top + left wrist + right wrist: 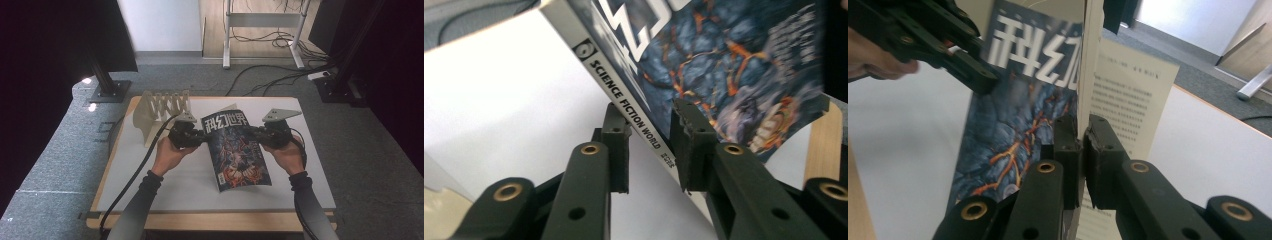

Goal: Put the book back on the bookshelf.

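Note:
A magazine (pixel 237 150) with a dark blue and orange cover and large white characters is held tilted above the white tabletop (pixel 165 180), between both grippers. My left gripper (pixel 204 136) grips its spine edge. In the left gripper view the spine (pixel 624 95), lettered SCIENCE FICTION WORLD, runs between the jaws of the left gripper (pixel 649 150), one beneath it and one on the cover. My right gripper (pixel 254 134) is shut on the opposite edge. In the right gripper view the right gripper (pixel 1082 155) pinches the front cover (pixel 1018 115), and a printed inner page (pixel 1128 95) stands free behind it.
A pale rack (pixel 162 111) with several upright dividers stands at the back left of the table. The table's wooden rim (pixel 210 221) runs along the front. Beyond the table are black stand bases (pixel 110 91), cables (pixel 280 75) on the grey floor and a white frame (pixel 262 20).

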